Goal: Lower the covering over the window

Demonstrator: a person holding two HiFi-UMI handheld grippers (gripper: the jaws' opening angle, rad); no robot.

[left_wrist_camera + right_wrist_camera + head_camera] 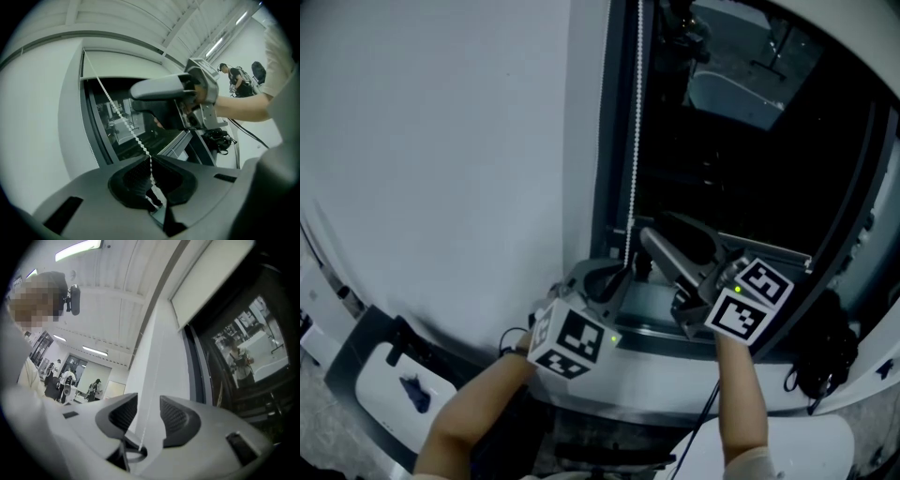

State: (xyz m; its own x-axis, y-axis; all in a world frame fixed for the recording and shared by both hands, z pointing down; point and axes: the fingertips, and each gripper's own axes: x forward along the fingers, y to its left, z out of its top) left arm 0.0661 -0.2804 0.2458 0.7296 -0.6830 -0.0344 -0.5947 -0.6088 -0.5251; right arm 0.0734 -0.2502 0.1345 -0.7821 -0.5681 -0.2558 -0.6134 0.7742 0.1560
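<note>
A white bead chain [632, 141] hangs down the left side of the dark window [741, 178]. In the left gripper view the bead chain [123, 121] runs from the rolled-up pale blind [122, 63] down into my left gripper [152, 180], which is shut on it. In the head view my left gripper [619, 277] sits at the chain's lower end near the sill. My right gripper [661, 241] is just to its right, and my right gripper [148, 416] is open, with the thin chain [151, 380] passing loosely through the gap. The blind [211, 280] covers only the window's top.
The window sill [675, 330] lies right under both grippers. A black bag [820, 361] hangs at the lower right. A white and grey object [398, 389] stands low on the left by the wall [441, 141]. Several people [65, 380] stand far behind.
</note>
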